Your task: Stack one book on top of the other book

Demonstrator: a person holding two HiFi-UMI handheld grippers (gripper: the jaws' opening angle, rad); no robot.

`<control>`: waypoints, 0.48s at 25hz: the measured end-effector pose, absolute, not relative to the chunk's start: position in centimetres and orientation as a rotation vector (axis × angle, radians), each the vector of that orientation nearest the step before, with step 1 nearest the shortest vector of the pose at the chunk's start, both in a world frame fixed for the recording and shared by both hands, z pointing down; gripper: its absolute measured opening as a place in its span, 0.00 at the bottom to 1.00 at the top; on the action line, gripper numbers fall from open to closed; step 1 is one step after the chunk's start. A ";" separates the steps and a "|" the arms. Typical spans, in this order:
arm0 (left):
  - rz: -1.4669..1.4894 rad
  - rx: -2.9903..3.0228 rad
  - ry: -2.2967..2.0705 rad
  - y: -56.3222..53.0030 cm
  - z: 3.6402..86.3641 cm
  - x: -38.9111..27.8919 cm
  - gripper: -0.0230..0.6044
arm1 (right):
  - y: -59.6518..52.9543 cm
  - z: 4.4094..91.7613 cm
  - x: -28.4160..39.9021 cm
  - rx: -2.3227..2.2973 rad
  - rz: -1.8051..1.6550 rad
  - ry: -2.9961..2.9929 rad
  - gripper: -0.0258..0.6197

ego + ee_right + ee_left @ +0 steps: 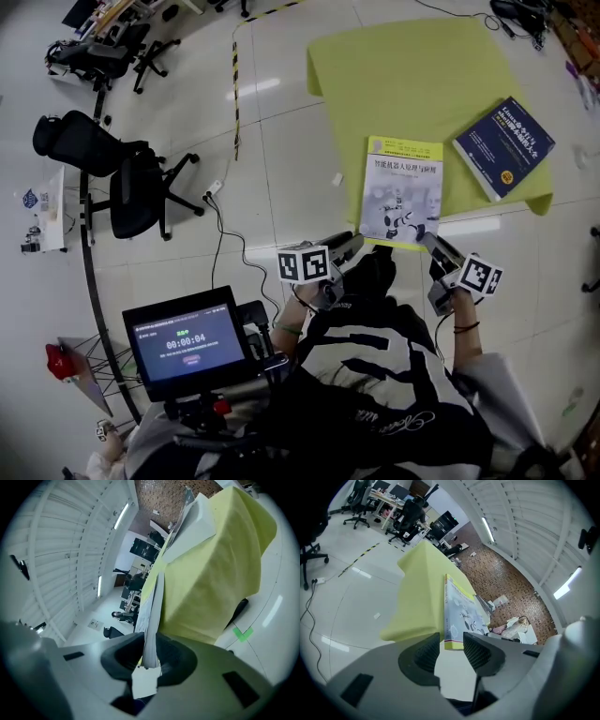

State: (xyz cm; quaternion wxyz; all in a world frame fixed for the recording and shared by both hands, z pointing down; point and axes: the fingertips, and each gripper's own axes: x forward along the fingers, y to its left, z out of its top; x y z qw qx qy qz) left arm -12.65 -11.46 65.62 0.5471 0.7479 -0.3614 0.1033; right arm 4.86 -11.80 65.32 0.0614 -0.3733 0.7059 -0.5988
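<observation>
Right gripper [431, 246] pinches the yellow-and-white book [401, 192] at the near edge of the yellow cloth [403, 84].
The book's near right corner is clamped between its jaws. The left gripper [349, 246] has its jaws spread, empty, just short of the near left corner. A blue book [503, 146] lies apart at the cloth's right corner.

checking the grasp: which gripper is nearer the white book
Right. Right gripper grips the white book by its near edge; left gripper is open, just short of it.

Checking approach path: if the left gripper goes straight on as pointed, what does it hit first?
Probably the near edge of the white-and-yellow book, just beyond the open jaws of the left gripper; depth unclear.
</observation>
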 end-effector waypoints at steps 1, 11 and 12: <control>0.236 1.767 -0.841 -11.2 65.7 -12.5 0.27 | -11.2 65.3 5.1 -1.136 -1.829 2.115 0.16; 0.110 1.712 -0.564 -10.1 66.2 -8.9 0.38 | -6.5 64.4 6.8 -1.190 -1.832 2.203 0.16; 0.099 1.702 -0.548 -10.4 66.4 -8.2 0.38 | -6.3 64.4 6.8 -1.194 -1.834 2.216 0.16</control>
